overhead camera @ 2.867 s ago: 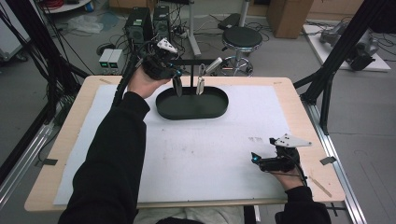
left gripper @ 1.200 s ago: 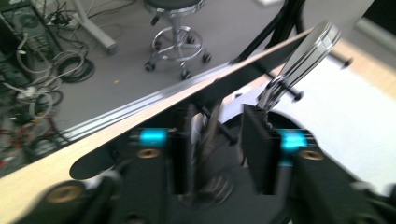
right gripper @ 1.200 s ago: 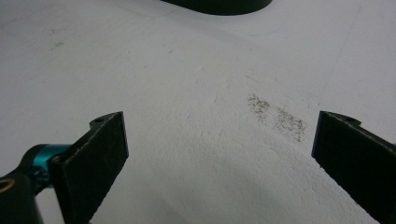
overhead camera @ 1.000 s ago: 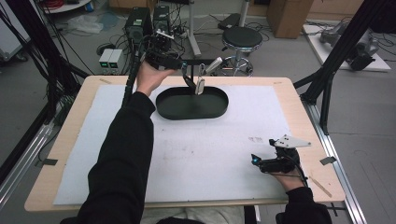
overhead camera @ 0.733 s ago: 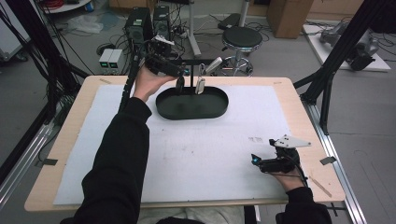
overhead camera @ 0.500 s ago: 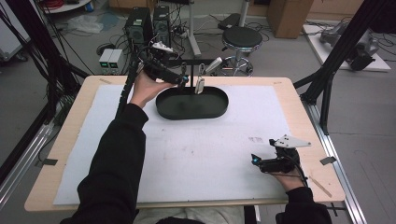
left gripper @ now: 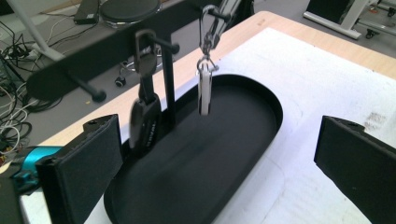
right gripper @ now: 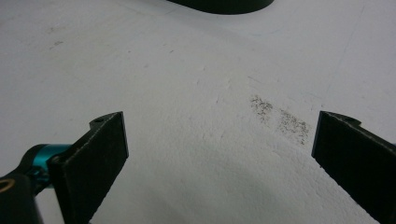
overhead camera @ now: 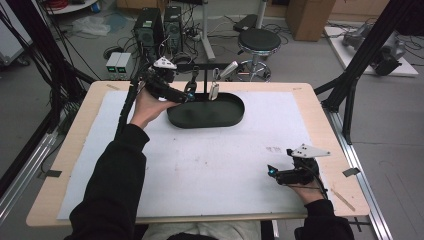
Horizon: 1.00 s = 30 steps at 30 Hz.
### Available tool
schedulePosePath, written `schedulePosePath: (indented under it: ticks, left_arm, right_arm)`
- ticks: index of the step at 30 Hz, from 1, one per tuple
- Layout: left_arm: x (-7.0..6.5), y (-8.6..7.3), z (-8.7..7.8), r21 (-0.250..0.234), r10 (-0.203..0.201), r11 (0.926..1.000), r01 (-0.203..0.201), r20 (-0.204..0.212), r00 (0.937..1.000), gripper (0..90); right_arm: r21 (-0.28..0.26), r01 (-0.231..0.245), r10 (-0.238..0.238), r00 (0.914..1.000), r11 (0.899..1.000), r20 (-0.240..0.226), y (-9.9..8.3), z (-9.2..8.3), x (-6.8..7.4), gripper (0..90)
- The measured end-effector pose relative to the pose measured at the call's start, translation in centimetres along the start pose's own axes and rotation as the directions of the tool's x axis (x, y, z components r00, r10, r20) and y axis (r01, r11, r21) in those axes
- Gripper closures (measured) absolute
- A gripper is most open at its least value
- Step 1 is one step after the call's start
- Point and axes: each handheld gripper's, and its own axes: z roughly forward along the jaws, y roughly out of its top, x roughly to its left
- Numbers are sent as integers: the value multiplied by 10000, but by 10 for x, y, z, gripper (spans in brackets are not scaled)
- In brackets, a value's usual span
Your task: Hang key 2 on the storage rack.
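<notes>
Looking down from the high view, you hold the left gripper (overhead camera: 186, 93) at the upper middle of the frame, at the left end of the black oval tray (overhead camera: 206, 110). Its jaws have just been opening and now stand wide apart, with nothing between them. Above the tray a black rack with a horizontal bar (overhead camera: 210, 65) carries two hanging things: a black key fob on a strap (overhead camera: 192, 86) and a small white tag on a metal clip (overhead camera: 214, 90). Your right gripper (overhead camera: 274, 173) rests low at the right of the frame on the white table cover (overhead camera: 200, 165), well apart from the tray.

Through the left gripper view, the two black jaws stand at the lower left and lower right, far from each other. Between them, farther off, you see the tray (left gripper: 224, 154). The black fob (left gripper: 144, 123) hangs just beside the left jaw, not pressed by it. The white tag (left gripper: 204, 91) hangs at the upper middle.

Through the right gripper view, the jaws are spread wide and hold nothing. Under them is the white cover (right gripper: 187, 93) with a grey smudge (right gripper: 279, 119). The tray edge (right gripper: 224, 5) shows at the top.
</notes>
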Motion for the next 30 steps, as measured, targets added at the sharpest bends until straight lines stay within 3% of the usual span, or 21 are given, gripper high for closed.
schedulePosePath:
  ticks: [16, 23, 30]
  left_arm:
    - [4, -38, -21, -51, -179, 9998, 179, 60, 9998, 17]
    - [12, -58, -34, -153, -654, 9977, 654, -14, 9979, 17]
    - [15, -78, -47, -203, -796, 9967, 790, -304, 9964, 17]
  right_arm:
    - [7, 63, -63, 10000, 10000, 22, 1, 1, 0, 29]
    - [18, -3, 3, 10000, 10000, 64, 0, 1, 0, 29]
    - [88, 28, -29, 10000, 10000, 82, 1, 3, 2, 29]
